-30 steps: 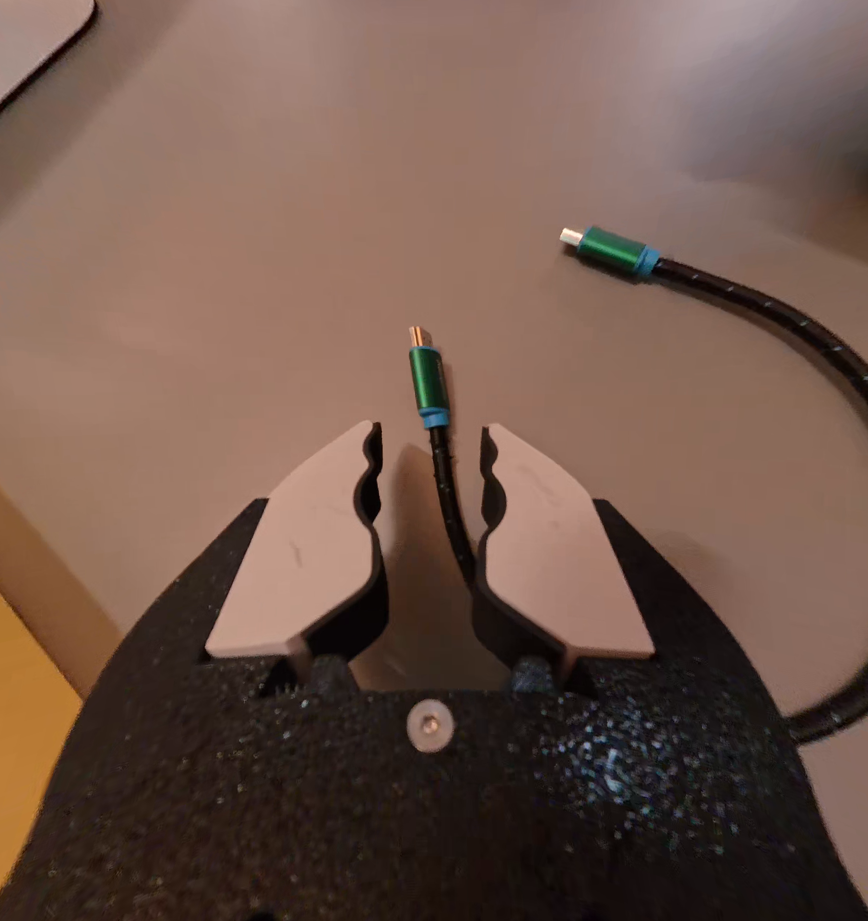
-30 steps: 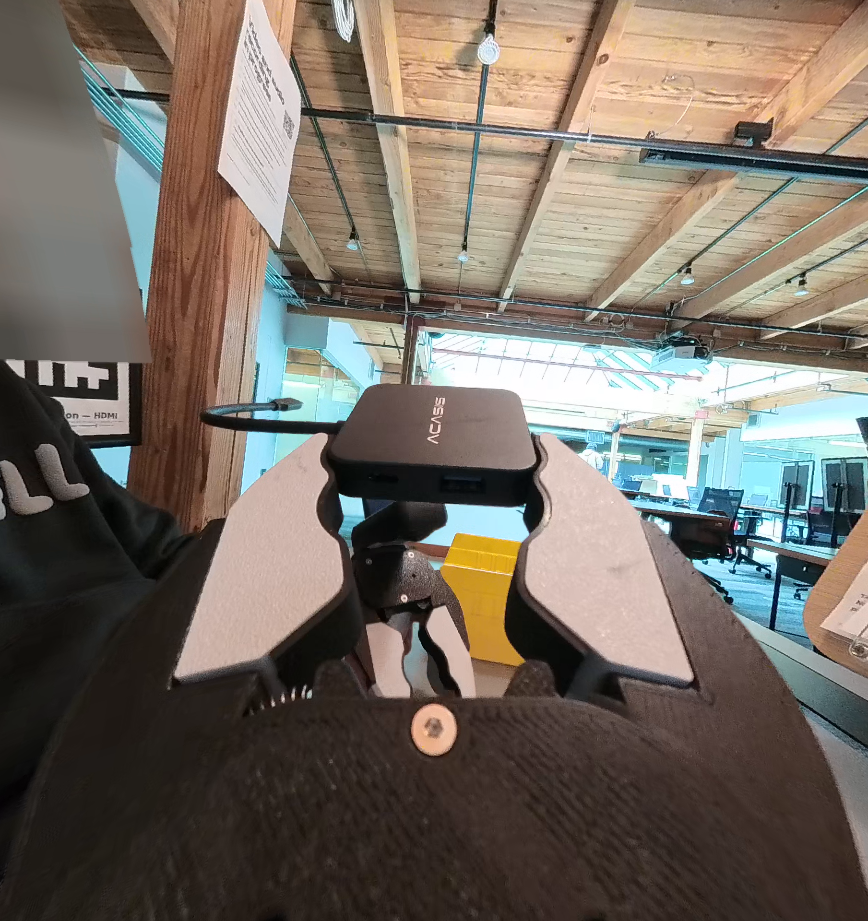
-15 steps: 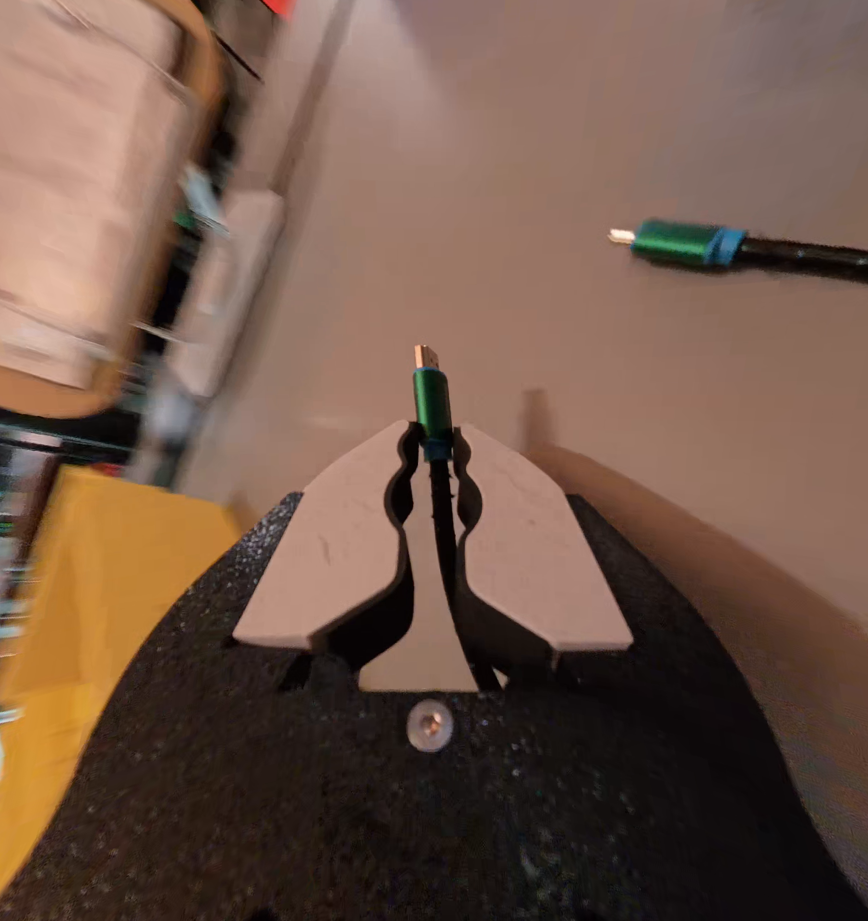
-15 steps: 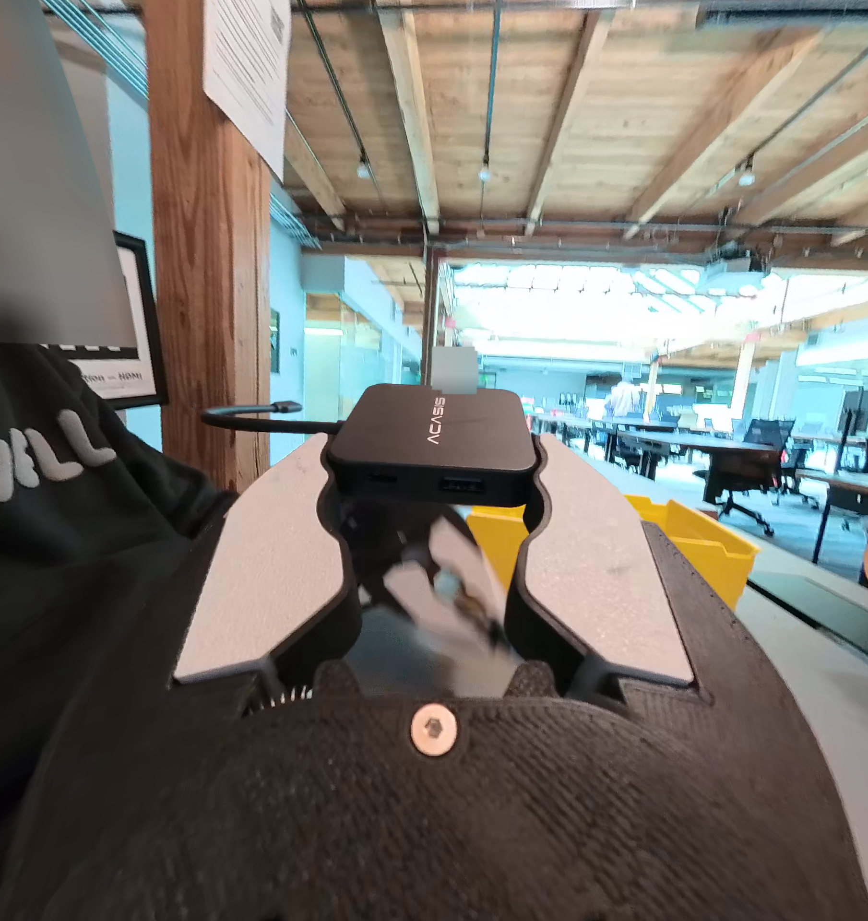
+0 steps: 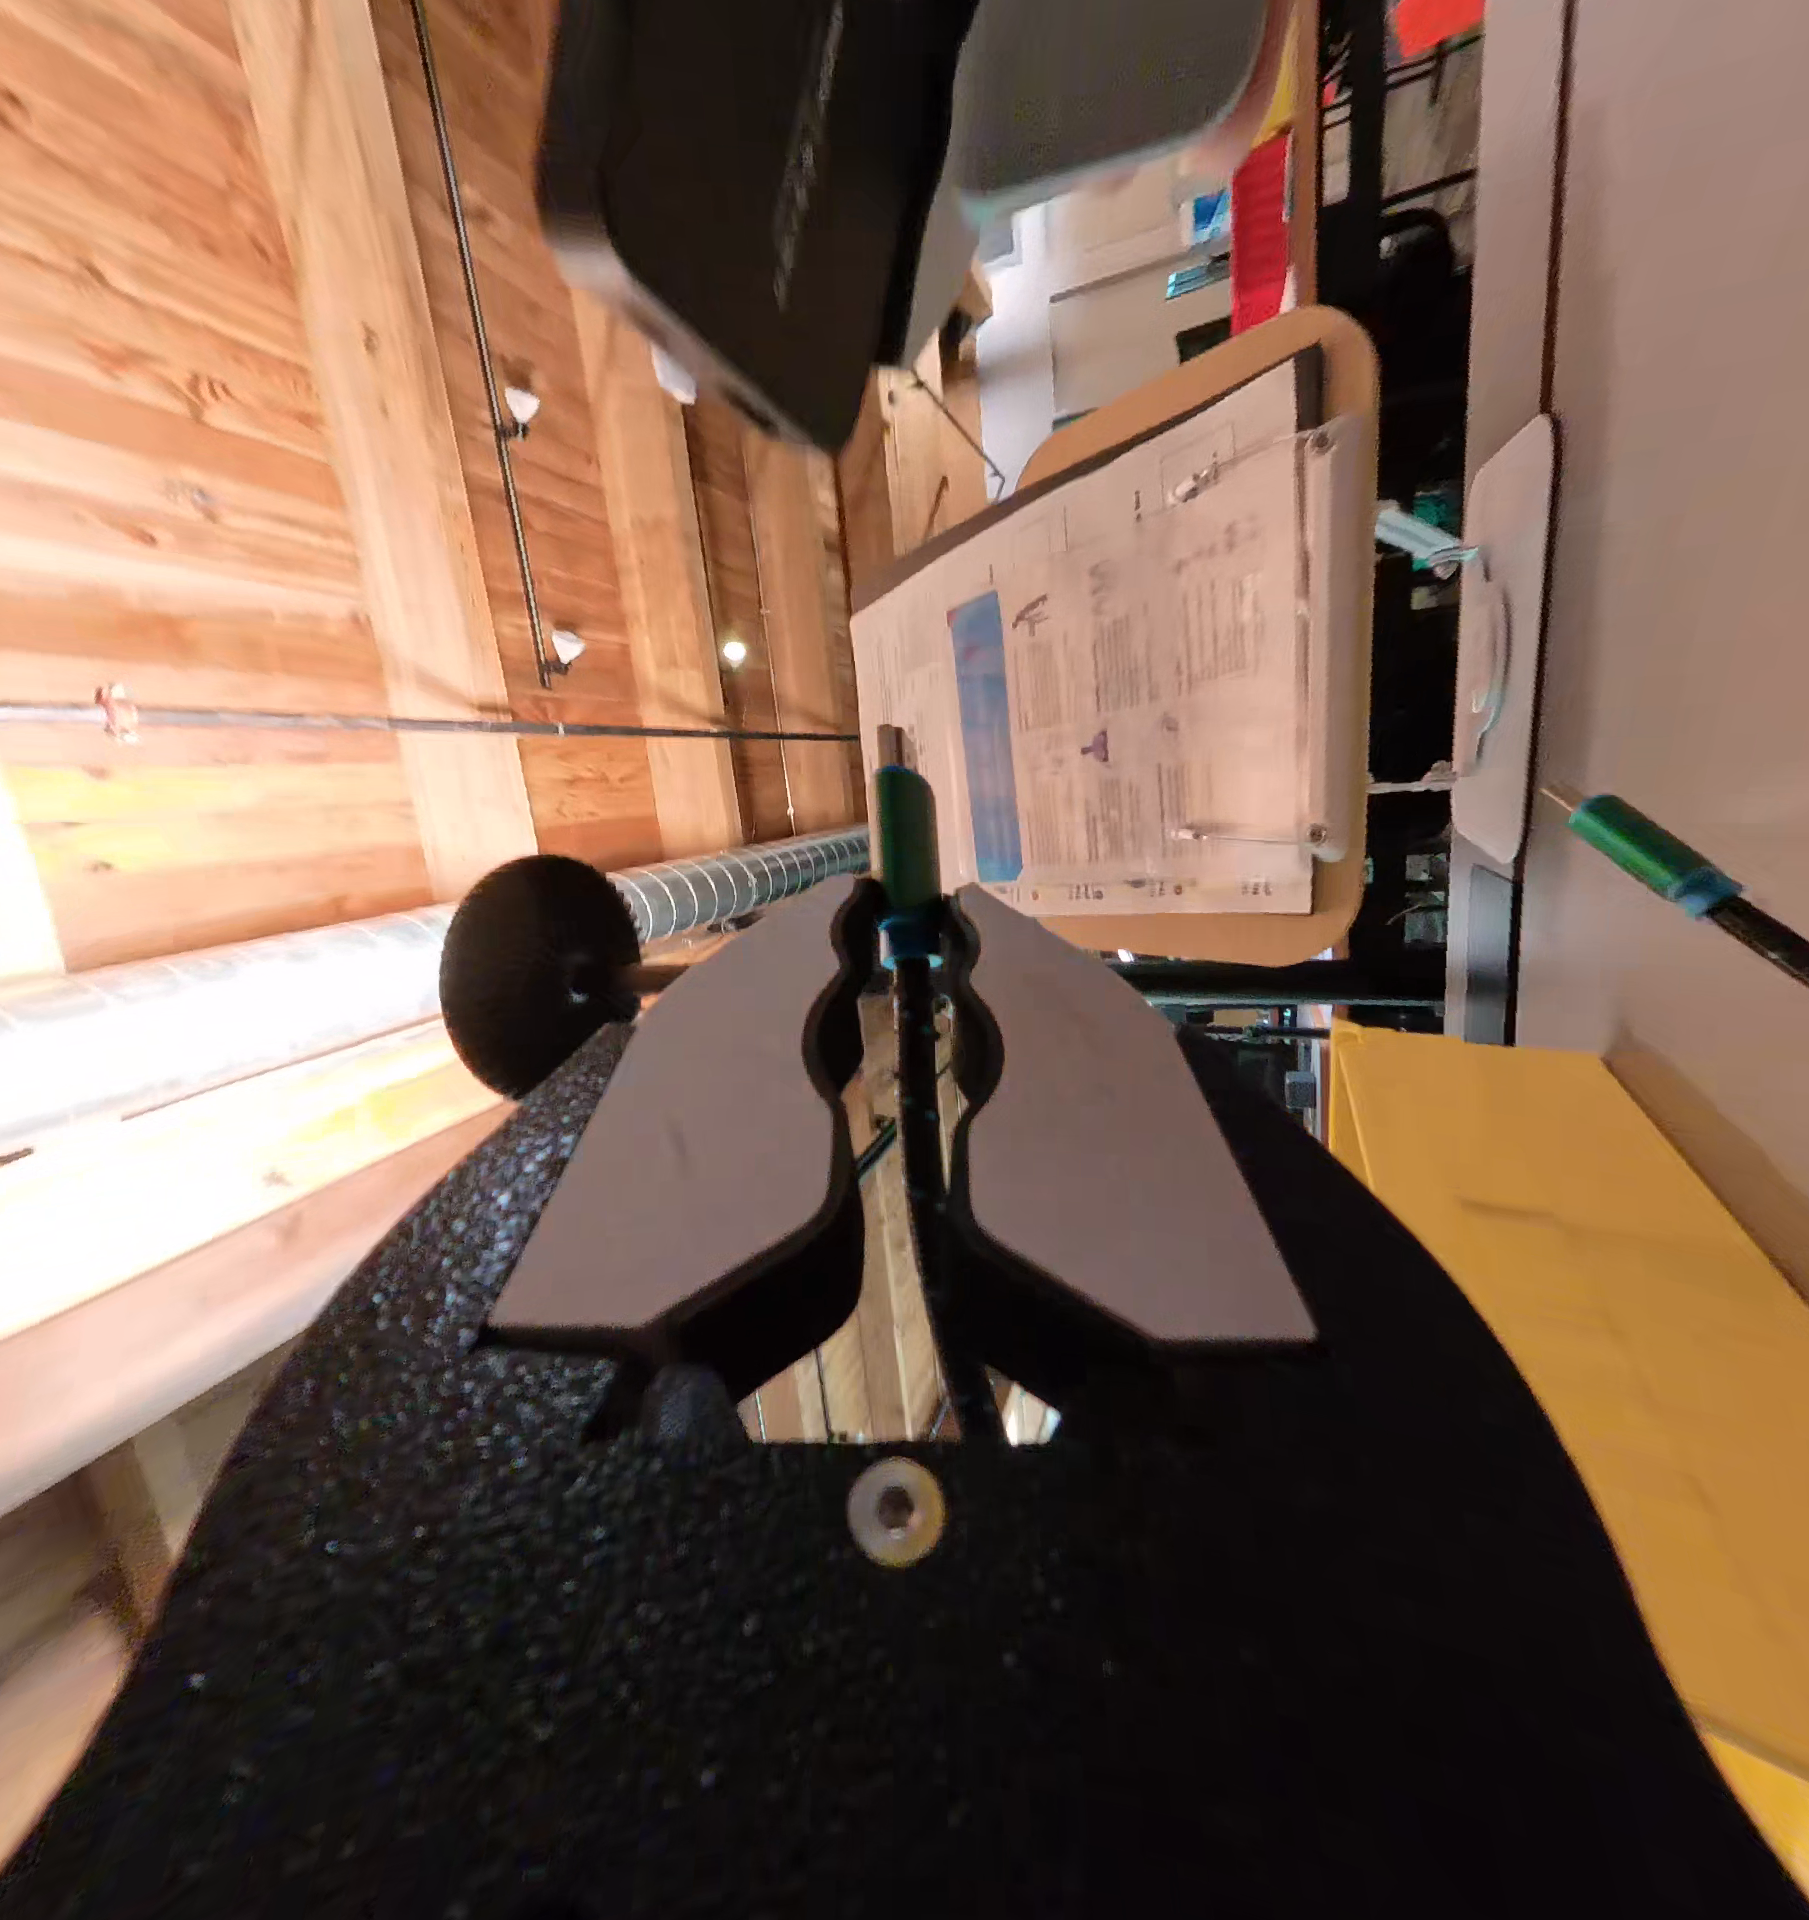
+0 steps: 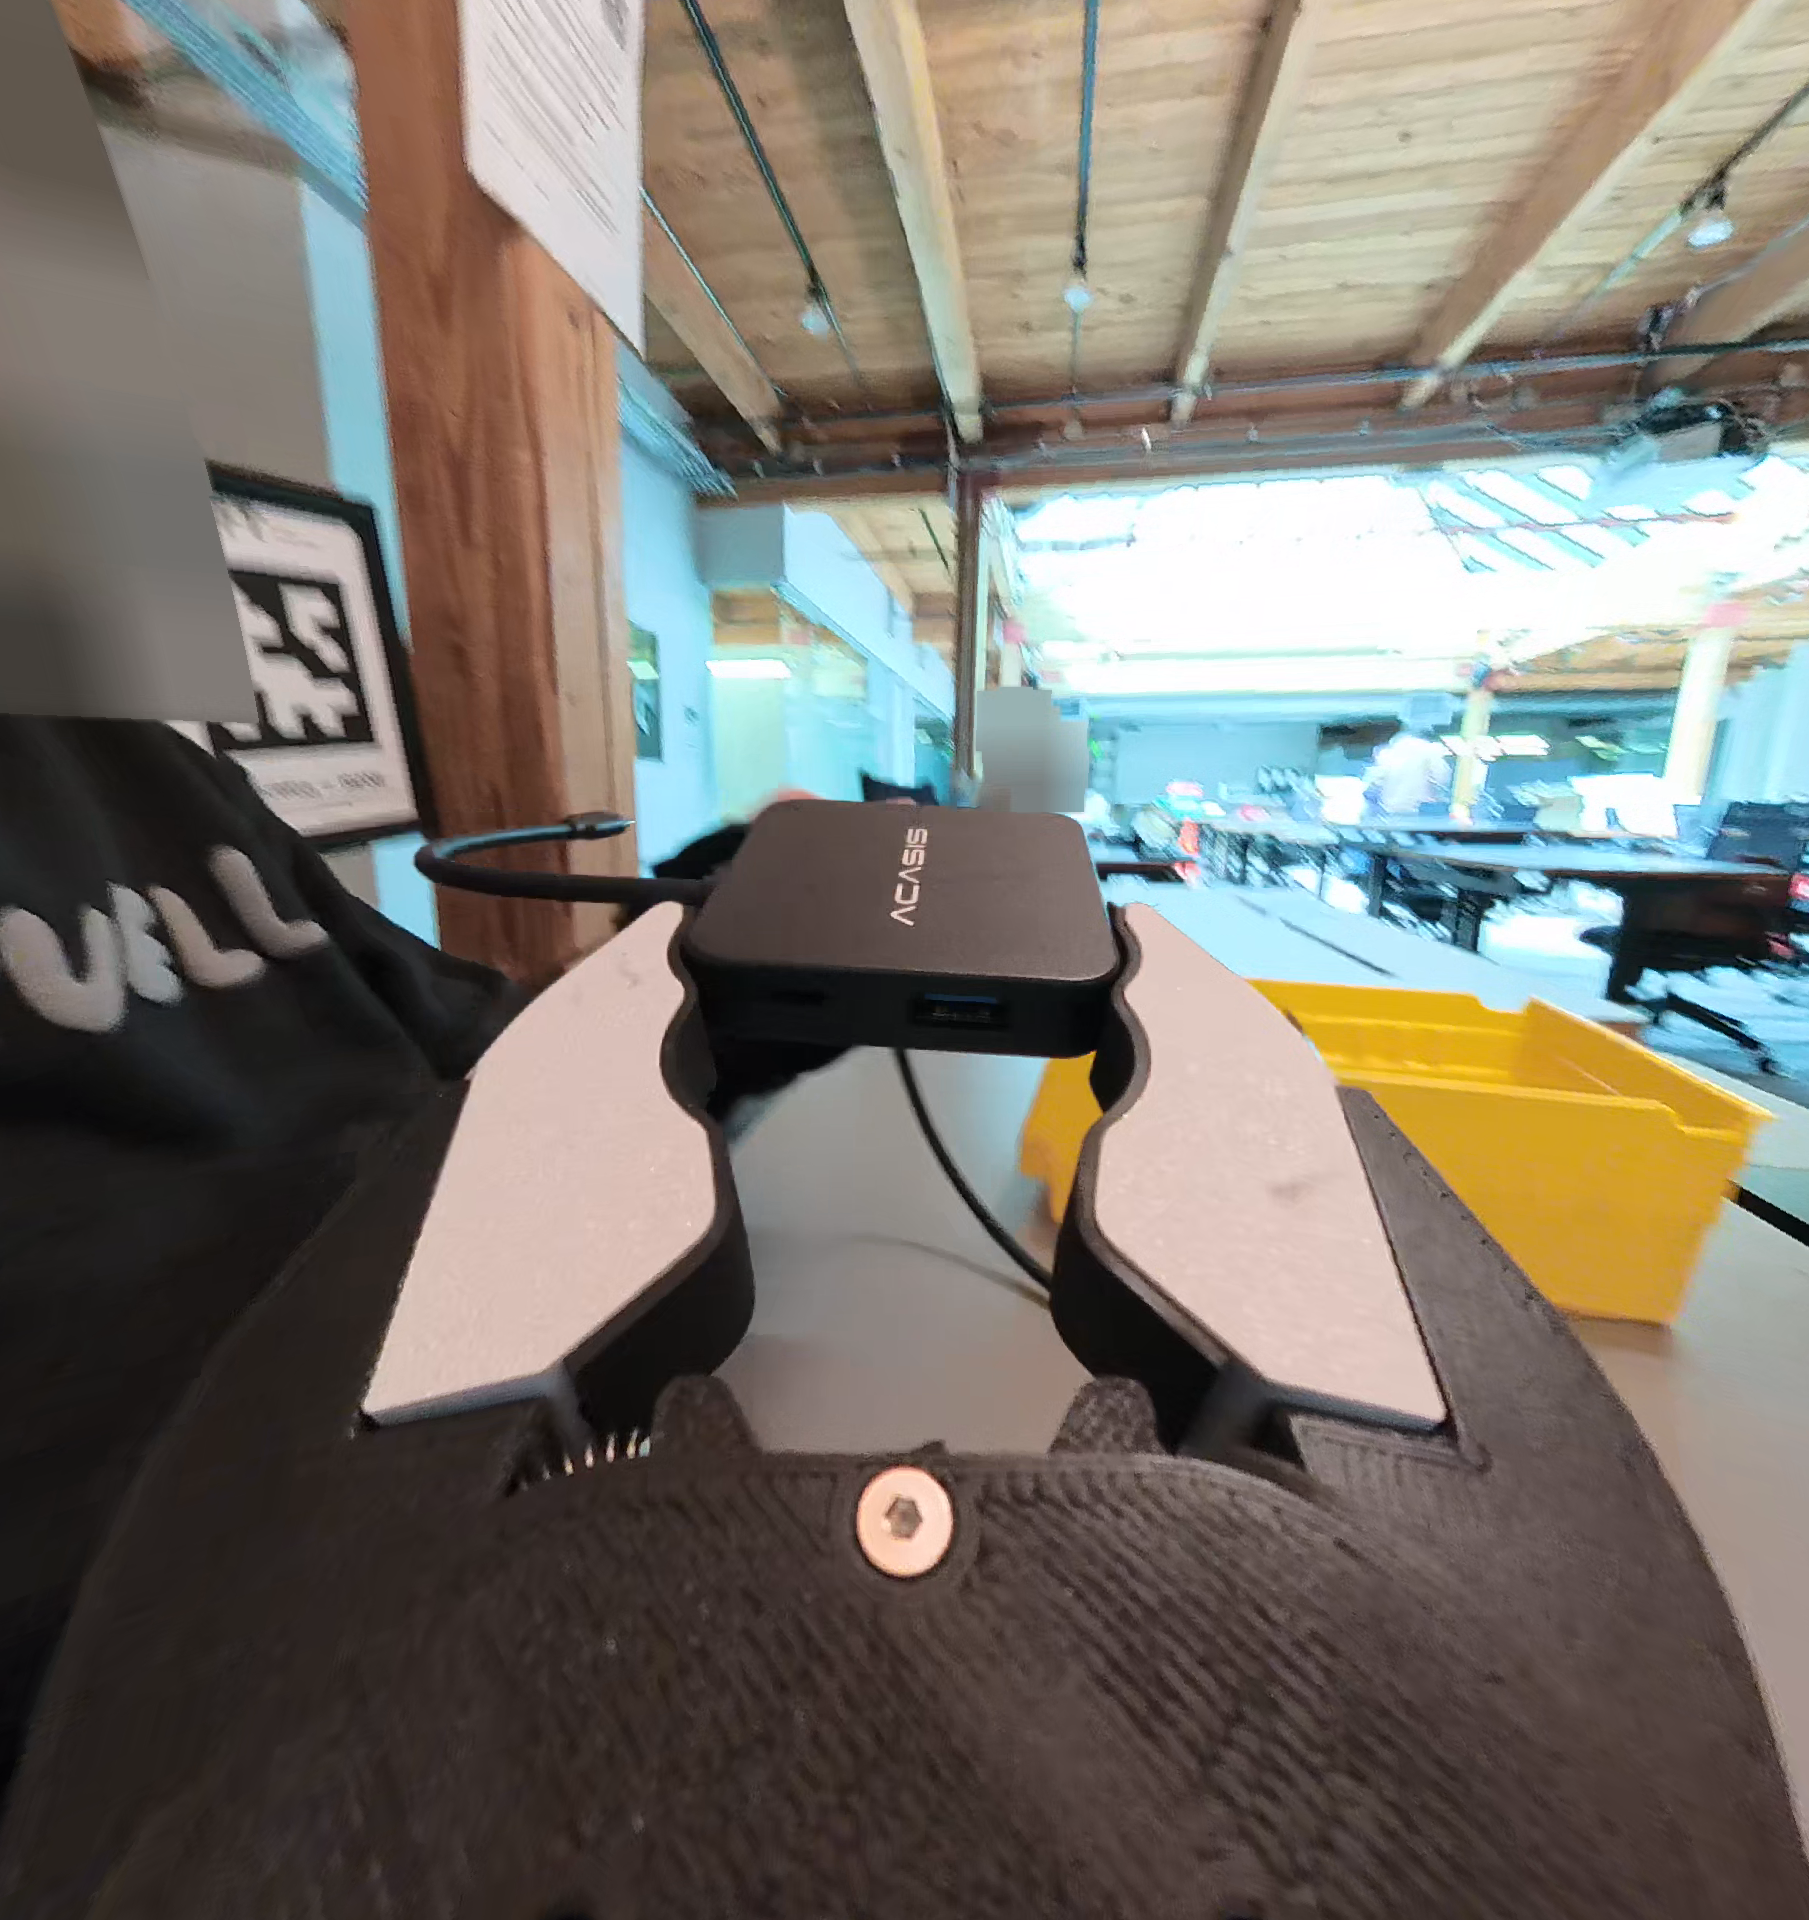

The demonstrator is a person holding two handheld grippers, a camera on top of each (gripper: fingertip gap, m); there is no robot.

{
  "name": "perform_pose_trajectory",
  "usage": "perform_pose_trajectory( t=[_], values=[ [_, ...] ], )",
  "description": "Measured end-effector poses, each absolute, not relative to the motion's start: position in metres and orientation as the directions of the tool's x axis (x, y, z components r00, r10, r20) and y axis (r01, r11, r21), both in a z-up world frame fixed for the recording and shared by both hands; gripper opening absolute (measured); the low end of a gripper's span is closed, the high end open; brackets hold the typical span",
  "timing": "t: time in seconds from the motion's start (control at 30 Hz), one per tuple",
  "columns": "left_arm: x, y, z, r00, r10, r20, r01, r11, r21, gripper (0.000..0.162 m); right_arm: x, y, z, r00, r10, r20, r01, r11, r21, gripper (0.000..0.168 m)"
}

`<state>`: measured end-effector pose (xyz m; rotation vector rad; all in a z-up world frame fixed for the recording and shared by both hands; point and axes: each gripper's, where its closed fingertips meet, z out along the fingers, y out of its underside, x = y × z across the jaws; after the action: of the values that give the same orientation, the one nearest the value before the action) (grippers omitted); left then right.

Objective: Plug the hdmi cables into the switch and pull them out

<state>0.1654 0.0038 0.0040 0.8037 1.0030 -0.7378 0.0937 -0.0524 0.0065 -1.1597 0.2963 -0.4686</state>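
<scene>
My left gripper (image 5: pixel 905 935) is shut on a black braided HDMI cable just behind its green plug (image 5: pixel 902 826), which sticks out past the fingertips, lifted off the table and rolled sideways. The black switch (image 5: pixel 754 197) shows blurred at the top of the left wrist view, apart from the plug. My right gripper (image 6: pixel 905 971) is shut on that flat black switch (image 6: pixel 905 914), held level in the air with two ports facing me and a short pigtail cable (image 6: pixel 526 868) at its left. A second green-plugged cable (image 5: pixel 1648 862) lies on the grey table (image 5: pixel 1710 416).
A yellow bin (image 6: pixel 1482 1122) stands on the table to the right of the switch. A person in a black sweatshirt (image 6: pixel 100 1091) is close on the left. A clipboard with papers (image 5: pixel 1118 707) and a wooden post (image 6: pixel 495 520) stand behind.
My left gripper closed on the cable behind the green plug, lifted it off the table and rolled sideways toward the switch. The right gripper kept the switch and tilted down a little.
</scene>
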Motion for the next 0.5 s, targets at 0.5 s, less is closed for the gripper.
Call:
perform_pose_trajectory(
  t=[0.5],
  values=[
    [0.129, -0.005, -0.001, 0.342, -0.157, -0.927, 0.892, 0.365, 0.267, 0.012, 0.093, -0.031, -0.014, 0.885, -0.459, 0.077, 0.176, 0.176, -0.968, 0.072]
  ],
)
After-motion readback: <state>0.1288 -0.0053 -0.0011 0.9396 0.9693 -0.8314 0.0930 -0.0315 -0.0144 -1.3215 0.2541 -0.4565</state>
